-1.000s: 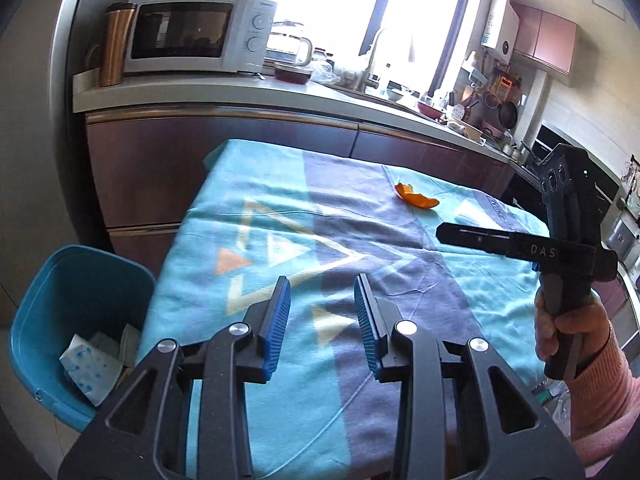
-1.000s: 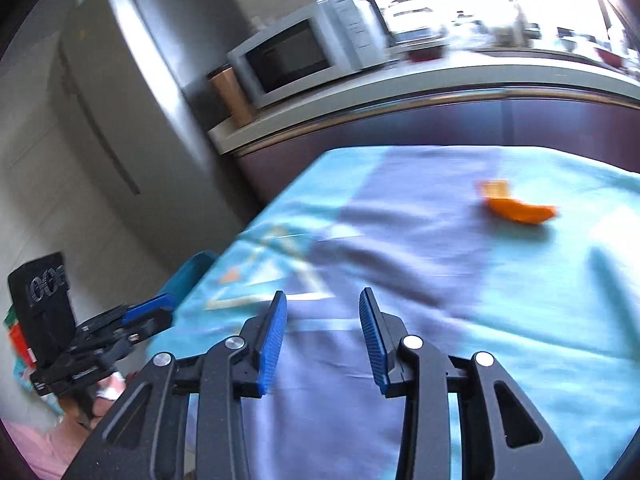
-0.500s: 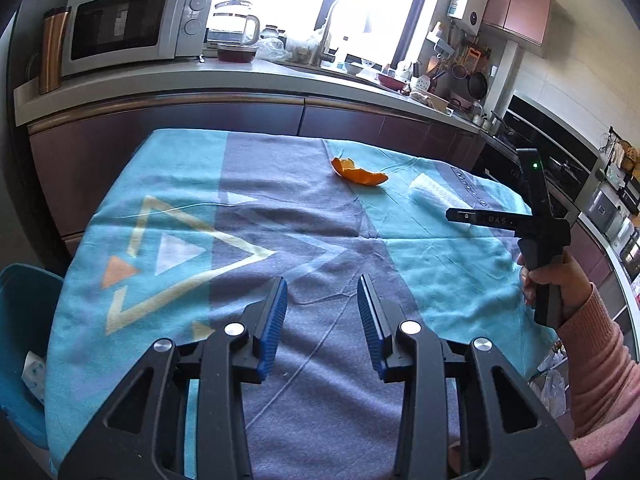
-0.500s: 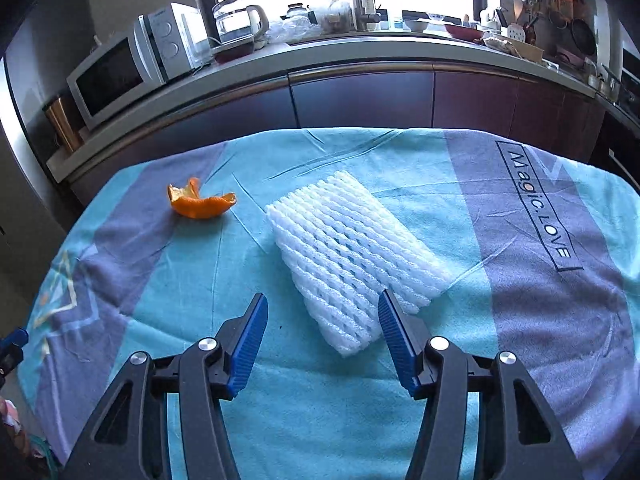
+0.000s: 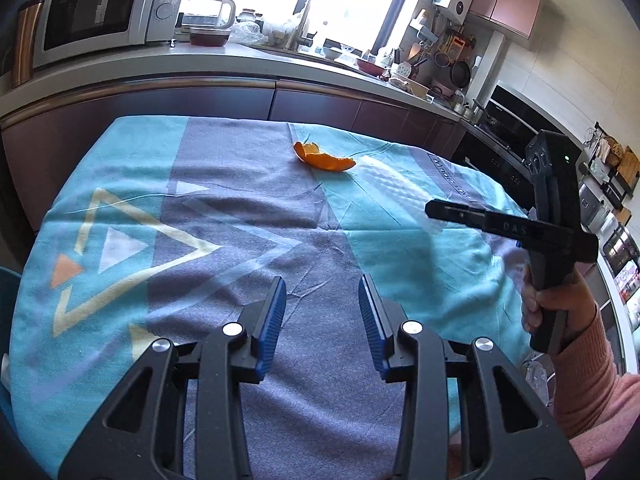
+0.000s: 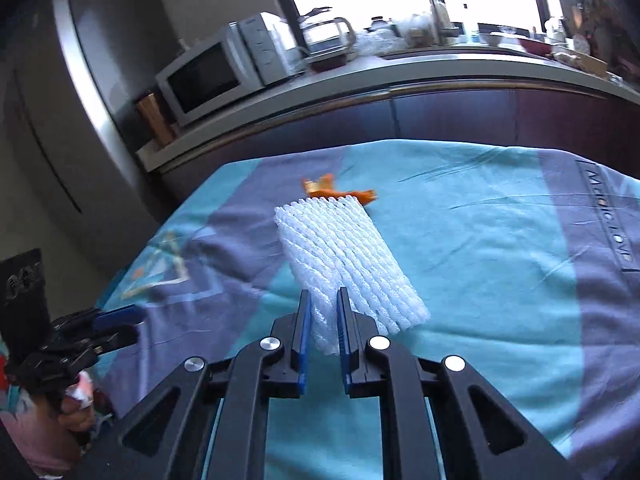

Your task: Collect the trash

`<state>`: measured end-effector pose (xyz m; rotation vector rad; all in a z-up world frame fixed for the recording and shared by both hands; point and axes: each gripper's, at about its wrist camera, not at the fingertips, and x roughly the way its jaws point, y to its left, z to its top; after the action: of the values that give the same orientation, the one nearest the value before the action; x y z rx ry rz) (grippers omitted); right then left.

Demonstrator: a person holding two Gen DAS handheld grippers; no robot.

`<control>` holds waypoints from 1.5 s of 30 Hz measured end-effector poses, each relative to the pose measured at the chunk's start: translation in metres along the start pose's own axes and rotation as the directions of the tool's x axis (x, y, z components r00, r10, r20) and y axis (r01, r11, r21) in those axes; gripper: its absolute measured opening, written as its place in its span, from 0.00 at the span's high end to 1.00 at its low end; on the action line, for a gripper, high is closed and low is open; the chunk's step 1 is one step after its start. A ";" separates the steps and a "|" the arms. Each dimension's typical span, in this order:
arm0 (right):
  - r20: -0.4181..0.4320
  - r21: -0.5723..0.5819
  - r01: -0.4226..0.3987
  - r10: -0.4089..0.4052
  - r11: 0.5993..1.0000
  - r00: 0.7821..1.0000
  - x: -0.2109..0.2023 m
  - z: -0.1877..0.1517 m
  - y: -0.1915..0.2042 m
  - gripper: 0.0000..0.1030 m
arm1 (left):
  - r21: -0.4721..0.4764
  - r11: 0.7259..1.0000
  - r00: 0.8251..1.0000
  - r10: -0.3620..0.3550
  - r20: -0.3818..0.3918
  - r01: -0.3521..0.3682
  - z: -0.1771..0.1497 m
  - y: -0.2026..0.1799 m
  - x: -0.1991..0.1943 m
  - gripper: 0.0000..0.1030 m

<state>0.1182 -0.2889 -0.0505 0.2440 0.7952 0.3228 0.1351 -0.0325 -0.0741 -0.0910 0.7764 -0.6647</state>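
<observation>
Change since half a second ago: our right gripper has closed on the white foam net, which lay flat between its wide-open jaws then; the net now rises off the cloth, its near corner pinched and its far end tipped toward the far edge.

Tabletop: covered by a teal and grey-purple cloth with a triangle pattern toward the left edge and lettering toward the right edge.

Foam net: the larger piece of trash, held by the right gripper over the middle of the tabletop. In the left wrist view it shows only as a pale blur beyond the right gripper.

Left gripper: jaws open and empty, hovering above the near edge, aimed across the cloth.

Orange peel: the smaller piece, lying on the cloth near the far edge, about midway along it, untouched. In the right wrist view the peel peeks out just behind the far end of the net.

Step in hand: we judge this to be the pick-up of the net, grip made and lift under way.

Next move: carry the net to whatever bin serves, which no current view shows clearly; only a corner is clamped and the foam is soft, so we should move gently. The peel remains, and the free left gripper is well placed for it.
</observation>
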 end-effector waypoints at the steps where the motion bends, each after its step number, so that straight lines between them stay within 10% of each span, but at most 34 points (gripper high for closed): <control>1: -0.012 -0.020 -0.048 0.048 0.999 0.999 0.003 -0.004 0.014 0.89 | -0.010 1.000 1.000 -0.012 -0.003 0.012 0.001 0.002 0.001 0.64; 10: -0.039 -0.045 -0.219 0.217 0.975 0.975 0.012 -0.001 0.049 0.74 | -0.051 0.998 0.999 -0.045 -0.022 0.043 0.000 0.010 0.002 0.60; 32: 0.017 0.004 0.024 -0.024 1.000 1.000 0.073 0.081 -0.025 0.54 | -0.118 0.990 0.976 -0.096 -0.196 0.074 0.014 -0.007 0.075 0.47; 45: -0.065 -0.116 0.082 -0.090 0.990 0.994 0.107 0.094 -0.021 0.54 | -0.168 0.985 0.980 -0.065 -0.189 0.033 0.019 0.009 0.079 0.72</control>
<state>0.2615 -0.2772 -0.0644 0.0916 0.8510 0.2949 0.1940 -0.0749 -0.1118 -0.1985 1.0197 -0.6623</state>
